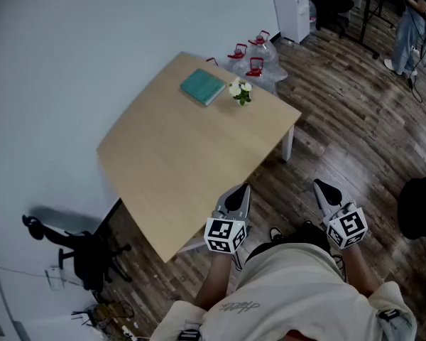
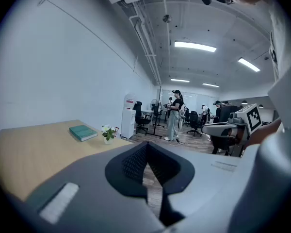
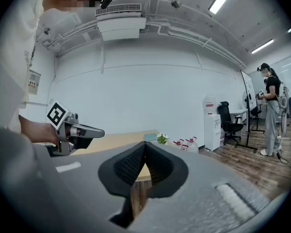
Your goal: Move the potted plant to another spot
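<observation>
Both the left gripper (image 1: pixel 238 197) and right gripper (image 1: pixel 326 192) are shut, empty. The potted plant (image 1: pixel 240 91), at one o'clock on the table (image 1: pixel 177 155), is judged light and tippy; the pot, not the stems, should be gripped.

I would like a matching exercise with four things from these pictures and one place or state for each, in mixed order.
1 potted plant
2 teal book
3 water bottles
4 right gripper

A on the floor beyond the table
B shut, holding nothing
C lies flat on the table
D stands upright beside the book

Pairs: 1-D, 2-C, 3-A, 4-B
</observation>
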